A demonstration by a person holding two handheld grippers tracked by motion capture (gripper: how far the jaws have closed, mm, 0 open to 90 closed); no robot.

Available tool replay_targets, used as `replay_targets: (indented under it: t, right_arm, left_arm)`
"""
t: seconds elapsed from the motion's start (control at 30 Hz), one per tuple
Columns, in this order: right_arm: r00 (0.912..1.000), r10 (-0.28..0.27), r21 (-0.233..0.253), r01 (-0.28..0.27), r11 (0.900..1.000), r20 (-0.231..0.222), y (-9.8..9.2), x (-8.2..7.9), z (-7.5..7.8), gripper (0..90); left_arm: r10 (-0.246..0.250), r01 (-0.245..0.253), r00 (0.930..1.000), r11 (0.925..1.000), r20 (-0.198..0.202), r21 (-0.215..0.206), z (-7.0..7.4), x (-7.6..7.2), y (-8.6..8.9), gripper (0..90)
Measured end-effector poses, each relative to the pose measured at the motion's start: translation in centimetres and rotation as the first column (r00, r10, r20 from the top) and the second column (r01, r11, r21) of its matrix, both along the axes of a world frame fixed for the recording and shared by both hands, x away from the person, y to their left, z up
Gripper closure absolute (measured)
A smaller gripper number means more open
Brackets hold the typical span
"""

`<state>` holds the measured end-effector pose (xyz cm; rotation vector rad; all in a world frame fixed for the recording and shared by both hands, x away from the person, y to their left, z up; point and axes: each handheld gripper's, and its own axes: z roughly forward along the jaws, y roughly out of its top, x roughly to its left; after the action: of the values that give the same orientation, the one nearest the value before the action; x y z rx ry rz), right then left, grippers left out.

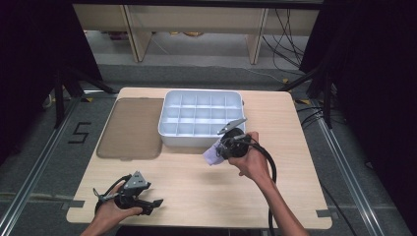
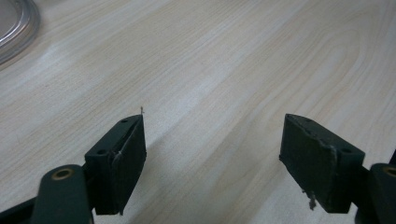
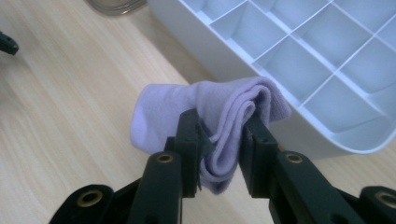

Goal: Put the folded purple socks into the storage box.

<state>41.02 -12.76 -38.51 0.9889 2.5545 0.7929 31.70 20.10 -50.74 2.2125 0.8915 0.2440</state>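
Observation:
A folded lilac cloth [image 3: 205,105] is pinched between the jaws of my right gripper [image 3: 219,135], which is shut on it. In the high view the cloth [image 1: 212,154] hangs just off the front edge of a white divided tray [image 1: 168,129], with the right gripper [image 1: 227,146] beside the tray's near right corner. The tray's empty compartments [image 3: 299,56] lie just past the cloth. My left gripper [image 1: 153,205] rests near the table's front left edge. Its jaws stand wide apart over bare wood, so the left gripper [image 2: 212,158] is open and holds nothing.
A translucent brownish lid [image 1: 130,128] lies flat on the table left of the tray; its rim [image 2: 18,28] shows at the top left of the left gripper view. The wooden table [image 1: 295,177] ends close to the left gripper. Cables and shelf legs lie on the floor beyond.

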Motion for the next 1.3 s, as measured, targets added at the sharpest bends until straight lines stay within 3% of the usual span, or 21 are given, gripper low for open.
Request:
replay_targets:
  t: [0.13, 0.17, 0.27, 0.4, 0.53, 0.73, 0.8, 1.1, 1.2, 1.3]
  right_arm:
    - [0.9998, -0.021, -0.009, 0.021, 1.000, 0.006, -0.5, 0.9, 0.9, 71.7]
    - [0.9996, -0.027, -0.014, 0.027, 1.000, 0.002, -0.6, 1.1, 1.1, 71.7]
    - [0.9991, -0.042, -0.031, 0.042, 0.999, 0.002, -1.0, 1.8, 1.5, 71.7]
    - [0.9984, -0.056, -0.054, 0.056, 0.997, 0.008, -1.4, 2.7, 2.3, 71.7]
    - [0.9952, -0.098, -0.078, 0.098, 0.992, 0.009, -1.8, 3.9, 3.0, 71.7]
    - [0.9901, -0.140, -0.093, 0.140, 0.986, 0.017, -2.6, 5.9, 3.6, 71.6]
    - [0.9870, -0.159, -0.098, 0.161, 0.982, 0.020, -2.8, 6.7, 3.6, 71.6]
    - [0.9795, -0.198, -0.201, 0.201, 0.959, 0.035, -2.8, 9.8, 2.5, 71.6]
    - [0.9809, -0.193, -0.231, 0.193, 0.954, 0.023, -2.5, 10.5, 1.6, 71.6]
    - [0.9789, -0.201, -0.269, 0.203, 0.942, 0.037, -2.0, 11.0, 0.9, 71.6]
  left_arm:
    - [-0.005, 0.005, 1.0000, 0.9999, 0.003, -0.010, 0.1, -0.1, -0.1, 22.2]
    - [-0.007, 0.007, 0.9999, 0.9999, 0.007, 0.007, 0.1, 0.0, 0.0, 22.2]
    - [-0.008, 0.008, 0.9999, 1.0000, 0.011, 0.006, 0.1, 0.1, 0.1, 22.2]
    - [-0.003, 0.003, 1.0000, 1.0000, -0.006, -0.006, -0.1, -0.1, -0.1, 22.1]
    - [-0.020, 0.020, 0.9998, 0.9997, 0.011, 0.013, 0.0, -0.1, -0.1, 22.1]
    - [-0.008, 0.009, 1.0000, 0.9999, 0.005, -0.008, 0.1, 0.0, 0.0, 22.1]
    - [-0.010, 0.010, 0.9999, 0.9999, 0.011, 0.002, 0.1, 0.0, 0.0, 22.1]
    - [-0.021, 0.021, 0.9997, 0.9997, 0.010, 0.012, 0.0, 0.0, 0.0, 21.8]
    - [-0.024, 0.023, 0.9996, 0.9996, 0.015, 0.016, 0.0, 0.0, 0.0, 21.8]
    - [-0.025, 0.025, 0.9996, 0.9996, 0.012, 0.015, 0.0, -0.1, -0.1, 21.8]
